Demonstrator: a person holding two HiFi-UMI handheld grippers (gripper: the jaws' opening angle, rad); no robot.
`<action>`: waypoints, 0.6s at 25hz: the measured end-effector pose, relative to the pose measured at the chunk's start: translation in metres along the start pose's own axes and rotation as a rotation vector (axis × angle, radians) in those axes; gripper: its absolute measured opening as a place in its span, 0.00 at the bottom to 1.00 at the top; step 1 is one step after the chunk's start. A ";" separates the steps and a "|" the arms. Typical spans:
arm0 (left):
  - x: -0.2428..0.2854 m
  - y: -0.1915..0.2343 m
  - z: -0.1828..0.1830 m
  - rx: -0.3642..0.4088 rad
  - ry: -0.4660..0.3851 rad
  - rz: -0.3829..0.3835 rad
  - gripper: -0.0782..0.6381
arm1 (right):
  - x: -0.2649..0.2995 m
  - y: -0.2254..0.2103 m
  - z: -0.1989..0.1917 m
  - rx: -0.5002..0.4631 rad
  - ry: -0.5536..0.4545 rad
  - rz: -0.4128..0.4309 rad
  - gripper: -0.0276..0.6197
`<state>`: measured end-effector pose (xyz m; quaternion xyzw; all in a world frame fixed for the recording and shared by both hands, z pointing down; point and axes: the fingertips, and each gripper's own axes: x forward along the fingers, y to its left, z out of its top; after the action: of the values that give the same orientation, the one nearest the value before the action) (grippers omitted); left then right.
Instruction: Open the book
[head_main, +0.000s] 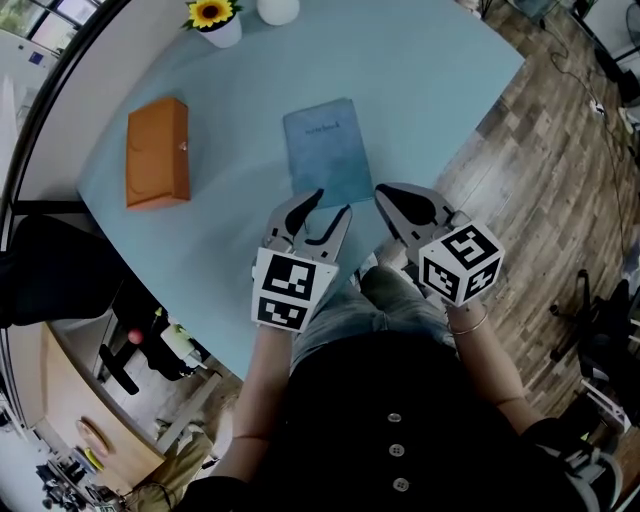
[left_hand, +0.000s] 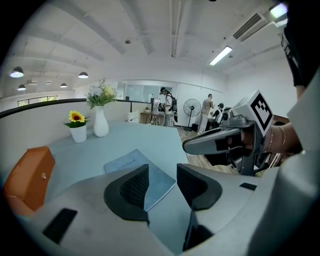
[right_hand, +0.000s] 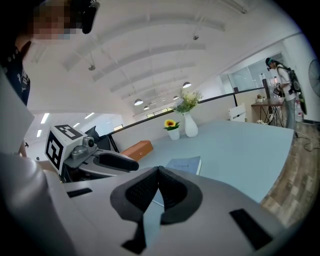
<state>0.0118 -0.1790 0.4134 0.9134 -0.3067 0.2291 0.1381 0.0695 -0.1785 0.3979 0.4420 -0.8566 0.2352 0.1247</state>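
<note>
Closest in, the person is holding both claws over the near edge of the table (head_main: 440, 90). The left claw (head_main: 333, 205) is hanging open, its jaws standing apart with nothing between them. Through the gap, the near corner of the book (left_hand: 131, 165) is showing. The right claw (head_main: 388, 198) is clenched, its jaw tips pressing together on nothing at all. It is hovering just beside the left claw, off the book's near right corner.

The book (head_main: 328, 150) is lying flat and closed on the table, just past the claw tips. Its near edge is sitting close to the table's near edge. I cannot tell if the left claw is touching it.

To the left, an orange box (head_main: 157, 152) is lying well apart from the book, with a bare strip of table running between them. To the right of the book, the table is stretching wide and bare out to its edge, where the wooden floor (head_main: 560, 170) is starting.

Farther back, a sunflower pot (head_main: 218, 20) and a white vase (head_main: 278, 10) are standing near the far edge, well apart from the book.
</note>
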 end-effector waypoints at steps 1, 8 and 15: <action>0.001 0.000 -0.002 0.002 0.009 0.003 0.35 | 0.000 -0.001 -0.001 0.003 0.001 0.004 0.04; 0.013 -0.012 -0.009 0.057 0.069 -0.005 0.35 | -0.006 -0.013 -0.009 0.023 0.006 0.007 0.04; 0.029 -0.017 -0.019 0.121 0.134 -0.023 0.35 | -0.010 -0.024 -0.015 0.037 0.012 -0.006 0.04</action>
<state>0.0372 -0.1727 0.4423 0.9062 -0.2718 0.3061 0.1055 0.0949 -0.1761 0.4137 0.4453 -0.8502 0.2531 0.1221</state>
